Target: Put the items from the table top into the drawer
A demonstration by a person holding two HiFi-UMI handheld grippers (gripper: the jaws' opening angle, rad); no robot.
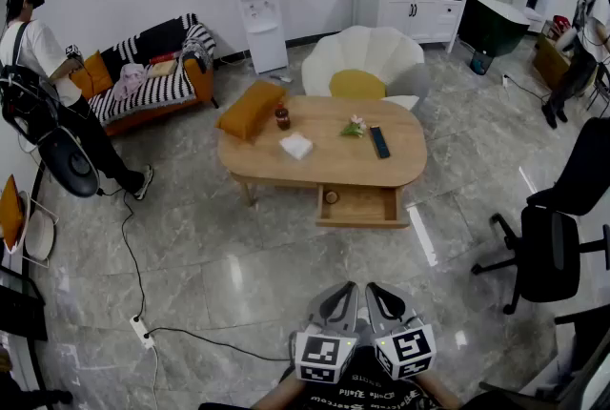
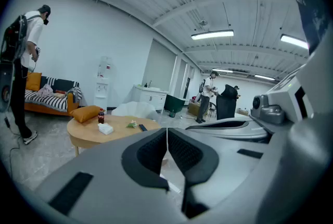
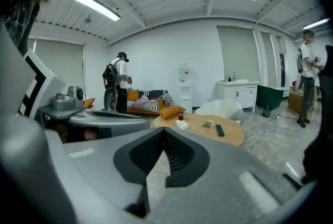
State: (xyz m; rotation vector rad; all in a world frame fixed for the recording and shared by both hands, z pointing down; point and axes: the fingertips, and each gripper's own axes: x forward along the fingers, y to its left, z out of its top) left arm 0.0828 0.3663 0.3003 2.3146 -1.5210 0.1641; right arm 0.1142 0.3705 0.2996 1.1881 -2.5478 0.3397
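Both tongs are held low and side by side, well back from the tabletop point(image 1: 329, 168), with bare floor point(image 1: 248, 275) between. The left tongs point(image 1: 345, 292) are pressed together with nothing between them, and the right tongs point(image 1: 377, 290), just beside them, are likewise pressed together and hold nothing.

Straight ahead of the tongs the drawer point(image 1: 370, 206) stands pulled out from the near edge of the tabletop, with a small round thing point(image 1: 331, 197) lying in its left corner. Beyond the drawer, on the tabletop, lie a dark remote point(image 1: 379, 142) and a sprig of flowers point(image 1: 355, 127) just to its left. Farther left are a white tissue pack point(image 1: 296, 146), a small dark bottle point(image 1: 282, 118) and an orange cushion point(image 1: 251, 109) at the far left end. Far off to the left of the tongs, a person point(image 1: 43, 55) stands by a striped sofa point(image 1: 157, 74).
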